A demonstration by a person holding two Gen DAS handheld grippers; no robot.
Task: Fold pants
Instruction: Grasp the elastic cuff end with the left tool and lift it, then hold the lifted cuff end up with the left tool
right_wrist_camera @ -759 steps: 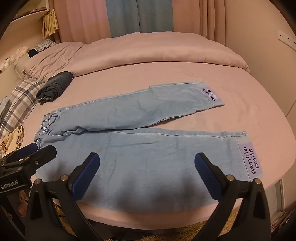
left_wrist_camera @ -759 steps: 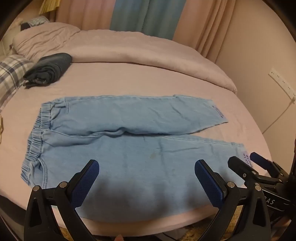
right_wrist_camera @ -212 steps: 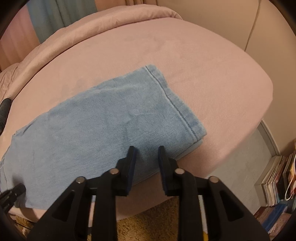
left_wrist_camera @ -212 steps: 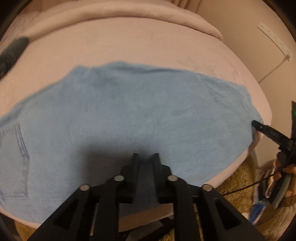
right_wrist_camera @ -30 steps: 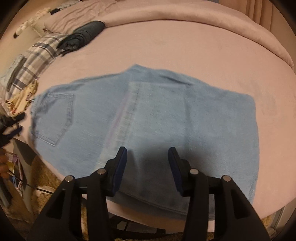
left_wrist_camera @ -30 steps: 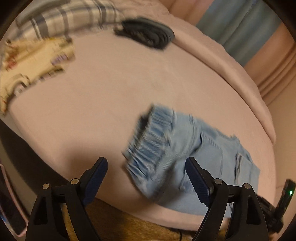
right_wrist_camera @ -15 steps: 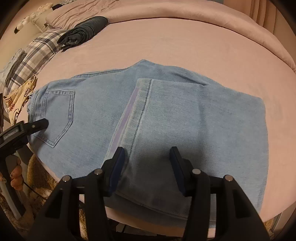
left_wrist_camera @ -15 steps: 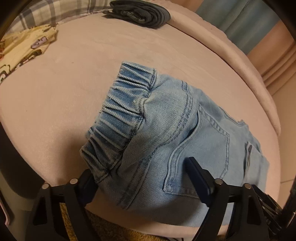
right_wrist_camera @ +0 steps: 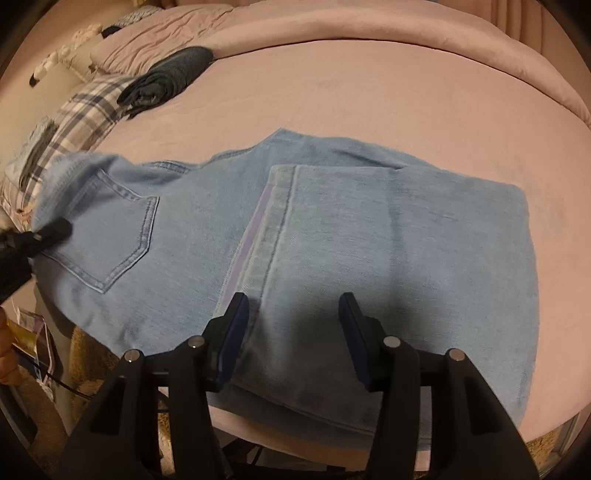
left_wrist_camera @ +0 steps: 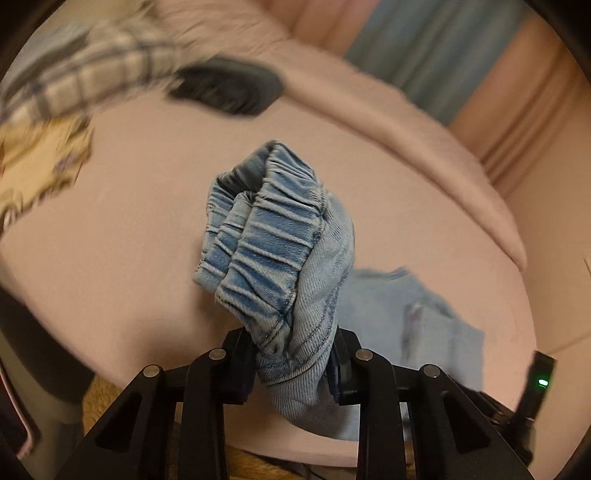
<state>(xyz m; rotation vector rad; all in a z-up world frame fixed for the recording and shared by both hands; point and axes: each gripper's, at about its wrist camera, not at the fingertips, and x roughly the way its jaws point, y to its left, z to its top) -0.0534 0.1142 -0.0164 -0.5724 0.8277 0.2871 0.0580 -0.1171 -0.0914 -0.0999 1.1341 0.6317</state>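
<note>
Light blue denim pants (right_wrist_camera: 369,229) lie on the pink bed (right_wrist_camera: 369,92), the legs folded back over the thighs, hem edge and a back pocket facing up. My left gripper (left_wrist_camera: 293,354) has its jaws closing on the bunched elastic waistband (left_wrist_camera: 266,236), pads pressing the denim, and this end is raised off the bed. A left gripper fingertip (right_wrist_camera: 48,232) shows at the pants' left end. My right gripper (right_wrist_camera: 291,314) hovers open over the folded leg near the bed's front edge, with nothing held.
A dark folded garment (right_wrist_camera: 170,77) and a plaid pillow (right_wrist_camera: 85,107) lie at the back left. A yellow patterned cloth (left_wrist_camera: 33,166) lies at the bed's left side. A rolled pink duvet (right_wrist_camera: 406,33) runs along the back. Tan rug shows below the bed's edge.
The left gripper closed on the waistband and lifted it off the bed, bunching the denim. The right gripper stayed over the folded leg.
</note>
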